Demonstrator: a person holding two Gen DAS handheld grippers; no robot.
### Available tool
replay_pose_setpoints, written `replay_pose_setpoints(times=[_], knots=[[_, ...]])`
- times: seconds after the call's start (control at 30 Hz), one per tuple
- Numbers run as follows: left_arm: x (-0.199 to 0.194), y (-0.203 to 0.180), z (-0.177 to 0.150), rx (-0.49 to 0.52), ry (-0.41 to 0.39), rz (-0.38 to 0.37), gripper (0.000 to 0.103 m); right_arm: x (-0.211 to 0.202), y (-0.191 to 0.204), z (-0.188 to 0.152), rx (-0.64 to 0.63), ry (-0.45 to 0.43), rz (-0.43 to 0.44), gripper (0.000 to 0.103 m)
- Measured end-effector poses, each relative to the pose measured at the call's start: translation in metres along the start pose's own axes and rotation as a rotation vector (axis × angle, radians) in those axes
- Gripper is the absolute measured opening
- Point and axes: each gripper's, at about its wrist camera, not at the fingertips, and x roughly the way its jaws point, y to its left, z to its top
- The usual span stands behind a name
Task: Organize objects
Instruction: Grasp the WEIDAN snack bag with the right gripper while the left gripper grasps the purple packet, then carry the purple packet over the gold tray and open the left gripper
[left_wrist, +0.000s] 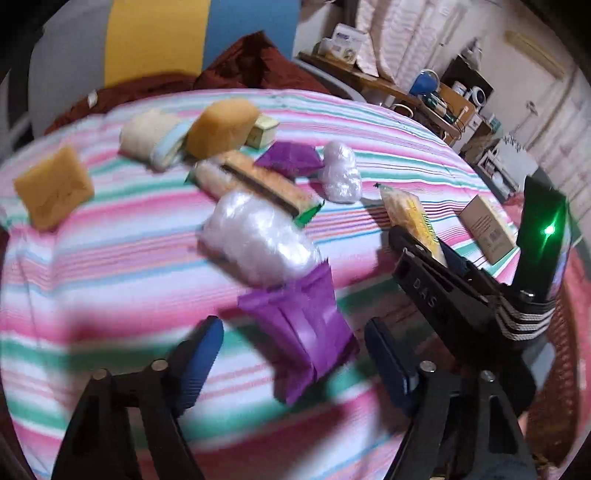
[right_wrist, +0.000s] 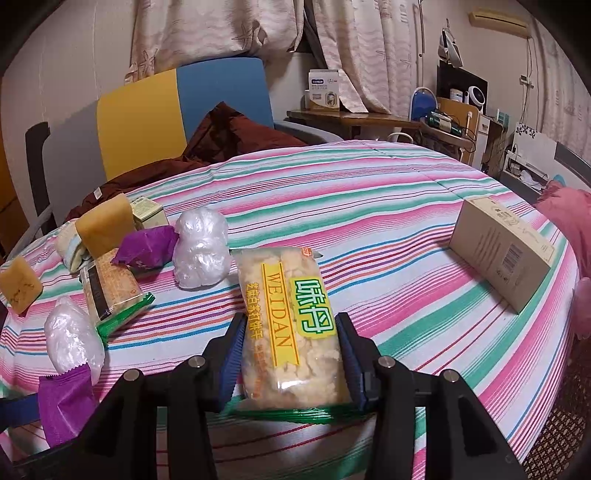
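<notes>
My right gripper (right_wrist: 291, 350) is shut on a yellow WEIDAN cracker packet (right_wrist: 291, 325), its pads pressing both long sides, just above the striped bedspread (right_wrist: 369, 221). The same gripper (left_wrist: 424, 243) and packet (left_wrist: 406, 214) show in the left wrist view at the right. My left gripper (left_wrist: 291, 354) is open and empty, its fingers either side of a purple packet (left_wrist: 299, 325) that lies on the cover. A clear plastic bundle (left_wrist: 258, 240) lies just beyond it.
Two yellow sponges (left_wrist: 55, 184), a rolled cloth (left_wrist: 155, 136), a second cracker packet (left_wrist: 255, 177), another purple packet (left_wrist: 288, 158) and a plastic bundle (left_wrist: 340, 173) lie at the back left. A cardboard box (right_wrist: 506, 251) stands at the right. A brown blanket (right_wrist: 229, 136) lies behind.
</notes>
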Motion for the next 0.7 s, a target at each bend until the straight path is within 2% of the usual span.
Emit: replay_pose_setpoints(times=[0.03, 0.07, 0.23, 0.7], knots=[[0.001, -0.002, 0.001, 0.025, -0.002, -0.003, 0.06, 0.0, 0.0, 0.0, 0.0, 0.0, 0.0, 0.048], [0.002, -0.004, 0.0, 0.055, -0.004, -0.013, 0.056, 0.0, 0.0, 0.0, 0.0, -0.001, 0.0, 0.048], [-0.001, 0.009, -0.004, 0.037, -0.028, -0.056, 0.041, 0.0, 0.001, 0.0, -0.002, -0.002, -0.007, 0.048], [-0.036, 0.034, -0.042, 0.002, -0.055, -0.103, 0.037, -0.001, 0.008, 0.0, -0.04, 0.0, -0.07, 0.048]])
